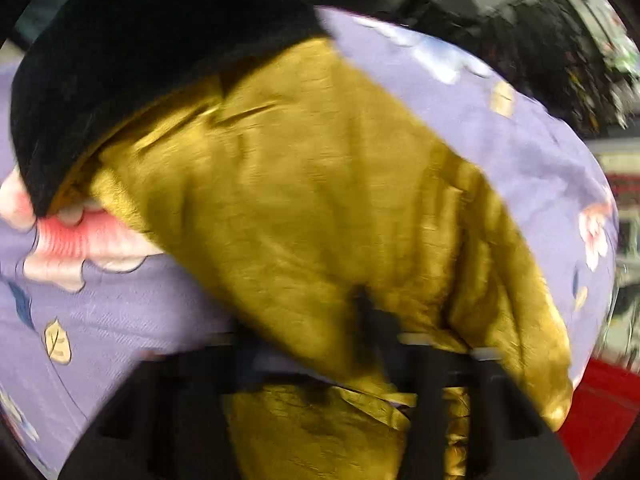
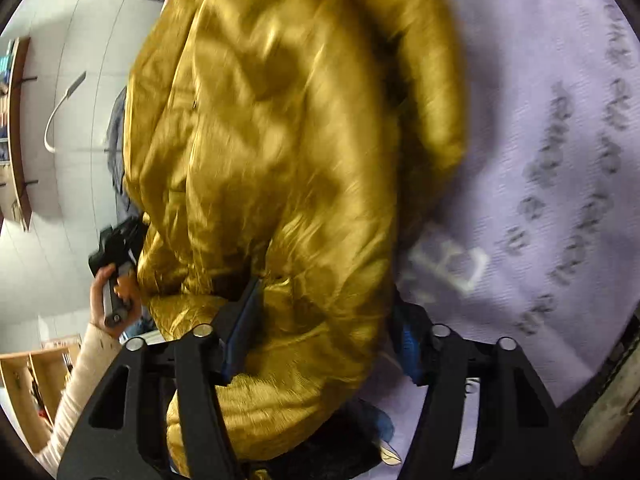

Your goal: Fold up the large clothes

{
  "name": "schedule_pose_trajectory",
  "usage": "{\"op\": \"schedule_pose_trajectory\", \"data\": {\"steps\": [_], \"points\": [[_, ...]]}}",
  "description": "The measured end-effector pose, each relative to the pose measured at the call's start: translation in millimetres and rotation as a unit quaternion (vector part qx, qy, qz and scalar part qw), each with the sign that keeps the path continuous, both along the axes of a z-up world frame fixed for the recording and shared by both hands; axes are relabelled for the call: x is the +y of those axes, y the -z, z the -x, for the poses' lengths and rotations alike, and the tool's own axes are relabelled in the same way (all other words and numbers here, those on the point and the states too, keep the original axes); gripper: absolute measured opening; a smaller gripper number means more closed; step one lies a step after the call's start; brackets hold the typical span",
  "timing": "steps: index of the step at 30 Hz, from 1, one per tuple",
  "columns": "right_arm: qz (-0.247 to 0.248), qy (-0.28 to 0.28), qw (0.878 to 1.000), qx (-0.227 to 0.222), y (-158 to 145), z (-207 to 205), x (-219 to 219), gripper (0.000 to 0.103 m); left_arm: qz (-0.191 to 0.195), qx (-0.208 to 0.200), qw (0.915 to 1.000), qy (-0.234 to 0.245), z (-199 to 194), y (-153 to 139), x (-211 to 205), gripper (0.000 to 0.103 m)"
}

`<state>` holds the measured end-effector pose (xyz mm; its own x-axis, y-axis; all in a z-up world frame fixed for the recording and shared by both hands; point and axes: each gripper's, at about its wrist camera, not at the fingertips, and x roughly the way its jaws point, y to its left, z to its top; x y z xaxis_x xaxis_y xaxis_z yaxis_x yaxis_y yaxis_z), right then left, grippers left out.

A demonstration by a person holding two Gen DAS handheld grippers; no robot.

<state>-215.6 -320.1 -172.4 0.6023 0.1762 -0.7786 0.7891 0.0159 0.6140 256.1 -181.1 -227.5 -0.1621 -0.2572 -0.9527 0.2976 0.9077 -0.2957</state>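
A mustard-gold padded jacket (image 1: 304,184) with a black collar piece (image 1: 132,64) lies bunched on a purple flowered bedsheet (image 1: 120,320). In the left wrist view my left gripper (image 1: 376,332) is blurred at the bottom, its jaws nearly together with a pinch of gold cloth in them. The right wrist view shows the jacket (image 2: 280,140) in a thick heap. My right gripper (image 2: 324,336) has its blue pads (image 2: 240,332) pressed on either side of a bulky fold. A hand (image 2: 120,292) in a cream sleeve holds the other gripper's handle at the jacket's left edge.
Pale lilac bedding with grey lettering (image 2: 552,152) spreads right of the jacket. White floor tiles (image 2: 52,220) and wooden shelves (image 2: 20,128) lie to the left. Something red (image 1: 600,404) sits beyond the bed's edge, with dark clutter (image 1: 540,40) at the top right.
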Motion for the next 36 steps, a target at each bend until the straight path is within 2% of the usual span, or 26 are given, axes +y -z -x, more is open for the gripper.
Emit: {"op": "schedule_pose_trajectory", "data": {"steps": [1,4,7,10,11,13,14,19,21,22,25,27,29,30,32,33,34,35,36], "points": [[0.005,-0.006,1.0,0.007,0.0,-4.9,0.0,0.028,0.015,0.002,0.9999,0.002,0.3,-6.4,0.5,0.012],[0.021,-0.016,1.0,0.006,-6.6,-12.7,-5.0,0.016,0.051,-0.025,0.9983,-0.01,-5.6,-32.8,14.2,0.007],[0.053,-0.033,0.998,0.0,-27.0,-21.4,-14.5,0.012,0.091,-0.057,0.9931,-0.049,-15.9,-72.4,52.8,0.006],[0.086,-0.036,0.995,-0.028,-58.3,-29.2,-28.5,0.011,0.108,-0.095,0.987,-0.072,-23.5,-108.4,95.7,0.006],[0.092,-0.036,0.994,-0.037,-66.5,-30.8,-31.7,0.011,0.11,-0.117,0.9838,-0.08,-27.5,-127.6,123.0,0.006],[0.112,-0.045,0.991,-0.051,-84.2,-39.0,-42.2,0.01,0.12,-0.132,0.9793,-0.096,-28.7,-148.7,160.2,0.006],[0.128,-0.058,0.988,-0.06,-96.8,-45.8,-46.5,0.01,0.125,-0.141,0.9761,-0.109,-25.8,-162.5,191.4,0.006],[0.19,-0.129,0.966,-0.121,-157.0,-90.5,-53.7,0.008,0.089,-0.208,0.9628,-0.148,8.7,-218.0,315.5,0.006],[0.206,-0.155,0.952,-0.166,-182.3,-110.4,-52.2,0.001,0.054,-0.257,0.952,-0.156,38.0,-248.0,365.1,0.006],[0.216,-0.166,0.941,-0.2,-200.6,-120.6,-51.6,0.001,0.043,-0.277,0.9463,-0.161,52.3,-261.8,383.7,0.006],[0.263,-0.202,0.92,-0.21,-244.2,-143.2,-47.5,0.001,0.028,-0.318,0.9325,-0.168,86.7,-295.5,422.3,0.006],[0.263,-0.215,0.914,-0.22,-253.9,-168.6,-46.7,0.001,0.016,-0.336,0.9263,-0.17,104.9,-308.3,443.8,0.006],[0.239,-0.234,0.92,-0.207,-246.0,-179.0,-46.0,0.001,-0.001,-0.343,0.9202,-0.189,105.6,-308.5,461.1,0.006],[0.231,-0.243,0.922,-0.194,-238.3,-186.4,-40.2,0.001,-0.008,-0.336,0.9195,-0.203,100.8,-304.5,471.5,0.009],[0.217,-0.268,0.921,-0.179,-223.0,-201.7,-20.1,0.002,-0.009,-0.309,0.9248,-0.221,89.5,-286.7,484.8,0.012],[0.213,-0.278,0.92,-0.174,-216.1,-207.7,-9.7,0.004,-0.015,-0.3,0.9258,-0.229,85.0,-277.1,485.8,0.019],[0.202,-0.287,0.922,-0.165,-202.9,-207.7,2.5,0.006,-0.015,-0.289,0.9289,-0.231,81.7,-267.2,483.8,0.04],[0.188,-0.297,0.924,-0.154,-189.4,-206.8,15.1,0.015,-0.011,-0.28,0.9327,-0.227,80.5,-260.6,481.7,0.054],[0.176,-0.306,0.924,-0.144,-178.1,-206.4,27.9,0.029,-0.005,-0.274,0.9364,-0.22,83.6,-254.2,477.2,0.073]]}}
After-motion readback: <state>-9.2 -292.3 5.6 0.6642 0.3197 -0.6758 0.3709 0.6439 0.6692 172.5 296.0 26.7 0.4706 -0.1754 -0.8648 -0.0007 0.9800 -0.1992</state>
